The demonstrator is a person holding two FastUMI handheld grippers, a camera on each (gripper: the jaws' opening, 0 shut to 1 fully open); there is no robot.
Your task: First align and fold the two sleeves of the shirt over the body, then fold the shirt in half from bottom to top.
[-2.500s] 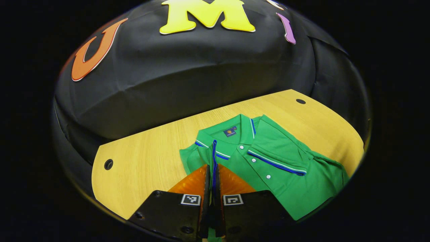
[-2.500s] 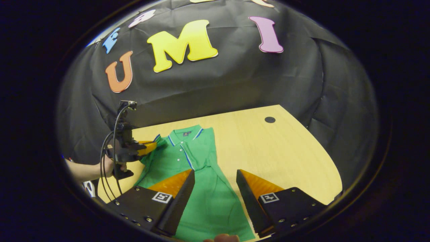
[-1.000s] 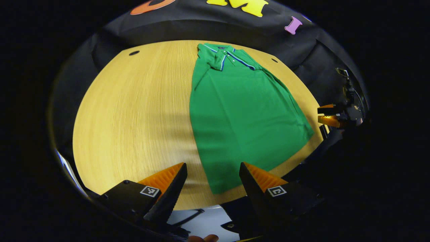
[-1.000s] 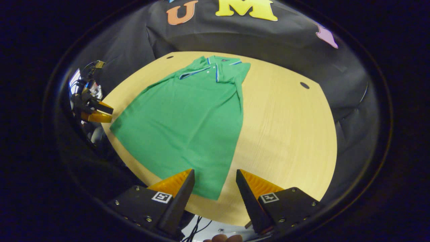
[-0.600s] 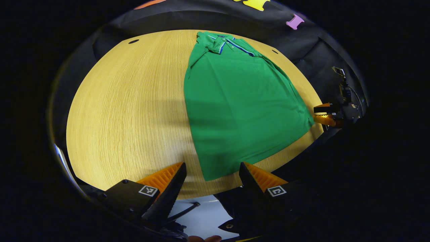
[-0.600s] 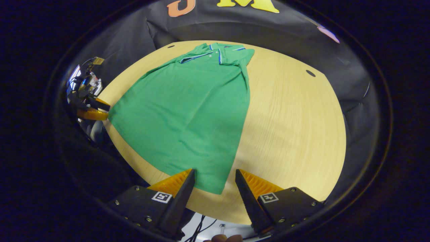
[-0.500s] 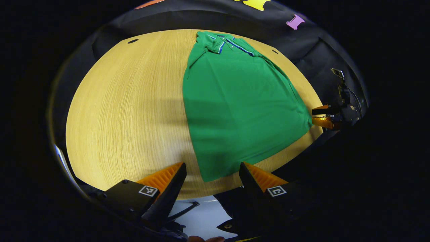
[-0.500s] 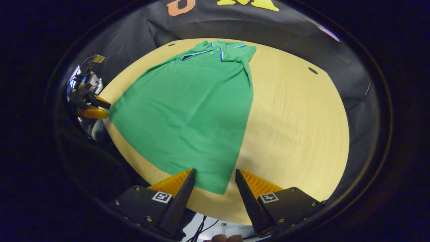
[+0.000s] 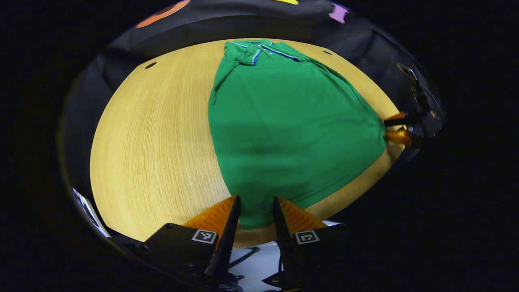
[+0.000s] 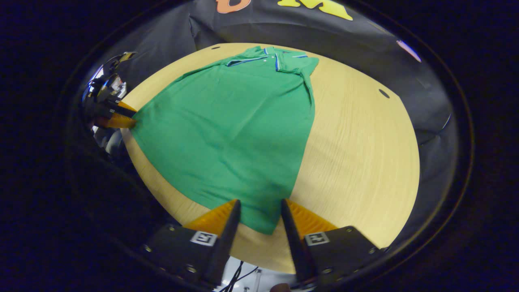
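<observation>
Green polo shirt (image 9: 284, 121) flat on wooden worktop (image 9: 154, 138), collar at far end, hem at near edge. Both sleeves folded in over chest, striped cuffs crossing just below collar (image 10: 279, 56). Body smooth, a few shallow creases.

Left gripper (image 9: 254, 211) at hem's near left corner, corner of fabric lying between its fingers. Fingers partly closed, a narrow gap either side of cloth; not visibly pressing on it. Same gripper seen in right gripper view (image 10: 121, 115) at far left, tips at shirt's corner; contact there too small to tell.

Right gripper (image 10: 259, 213) at hem's near right corner, corner of fabric between its fingers. Fingers likewise narrowed but apart, cloth not visibly pinched. Seen in left gripper view (image 9: 395, 127) at far right, tips just at hem's other corner.

Shirt ahead of both grippers, running away toward collar. Worktop bare to left of shirt from left gripper, bare to right of shirt from right gripper. Dark round holes in worktop: one far left (image 9: 151, 65), one far right (image 10: 383, 93). Black cloth wall (image 10: 243, 28) beyond worktop's far edge.
</observation>
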